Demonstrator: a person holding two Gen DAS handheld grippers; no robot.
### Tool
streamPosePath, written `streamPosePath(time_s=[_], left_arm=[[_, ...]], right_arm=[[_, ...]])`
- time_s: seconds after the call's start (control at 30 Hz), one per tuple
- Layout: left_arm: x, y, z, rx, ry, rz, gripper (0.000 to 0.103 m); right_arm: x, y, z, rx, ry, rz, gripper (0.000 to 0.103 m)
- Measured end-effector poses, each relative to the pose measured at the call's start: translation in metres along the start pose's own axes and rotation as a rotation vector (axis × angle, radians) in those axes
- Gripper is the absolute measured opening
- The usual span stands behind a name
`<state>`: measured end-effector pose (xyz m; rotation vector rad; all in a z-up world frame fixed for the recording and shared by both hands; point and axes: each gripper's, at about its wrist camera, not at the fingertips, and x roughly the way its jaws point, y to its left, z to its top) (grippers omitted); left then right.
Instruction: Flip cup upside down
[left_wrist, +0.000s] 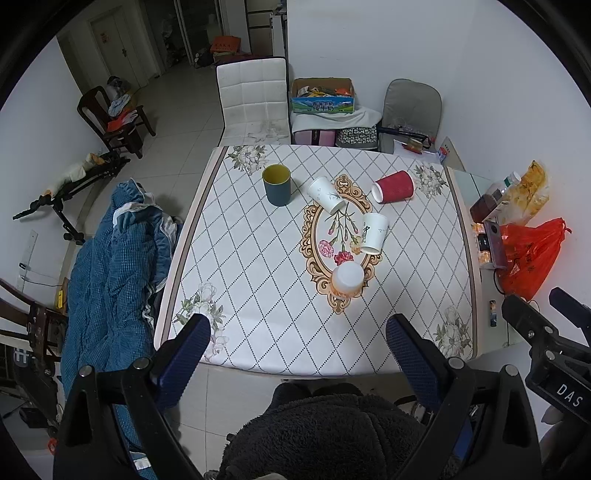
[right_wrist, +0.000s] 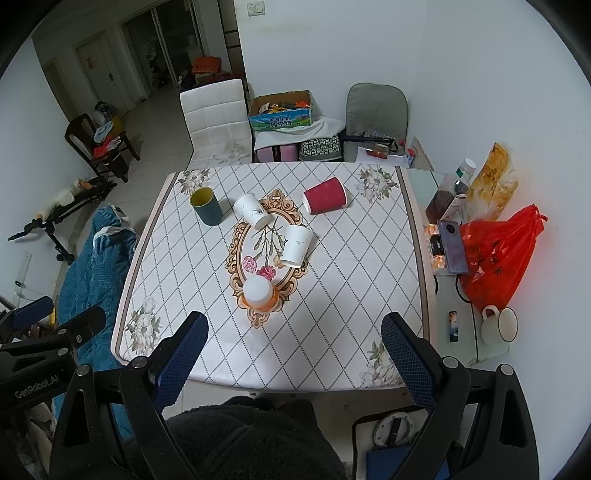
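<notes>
A tiled room with white walls is seen, with a table (left_wrist: 258, 295) covered by a diamond-pattern cloth with a floral medallion at its centre. Five cups are spread on it. A dark teal cup (left_wrist: 276, 184) with a yellow inside is stood upright at the far left. A white paper cup (left_wrist: 326, 194) is laid on its side just beside it, and a red ribbed cup (left_wrist: 393, 186) is laid on its side farther right, mouth to the left. A second white cup (left_wrist: 373, 232) is tipped over near the medallion's right edge. An orange-rimmed cup (left_wrist: 347, 279) is placed mouth-down on the medallion's near end, white base up. The left gripper (left_wrist: 297, 341) is held above the near table edge, jaws spread wide, nothing between the blue pads. The right gripper (right_wrist: 294, 339) is held likewise, wide open and empty, well apart from every cup. A red plastic bag (right_wrist: 495, 258), a phone (right_wrist: 452, 245) and a white mug (right_wrist: 498, 325) are seen on the side shelf to the right. A blue quilt (left_wrist: 110, 266) is draped left of the table.
</notes>
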<state>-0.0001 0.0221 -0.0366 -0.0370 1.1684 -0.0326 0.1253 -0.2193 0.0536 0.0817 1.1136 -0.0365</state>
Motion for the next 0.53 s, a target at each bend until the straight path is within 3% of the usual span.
streamPosePath(time_s=[0.53], left_arm=[[-0.002,0.001,-0.001,0.002,-0.009,0.007,0.097]], right_arm=[[-0.002,0.005,-0.01,-0.006,0.003,0.009,0.097]])
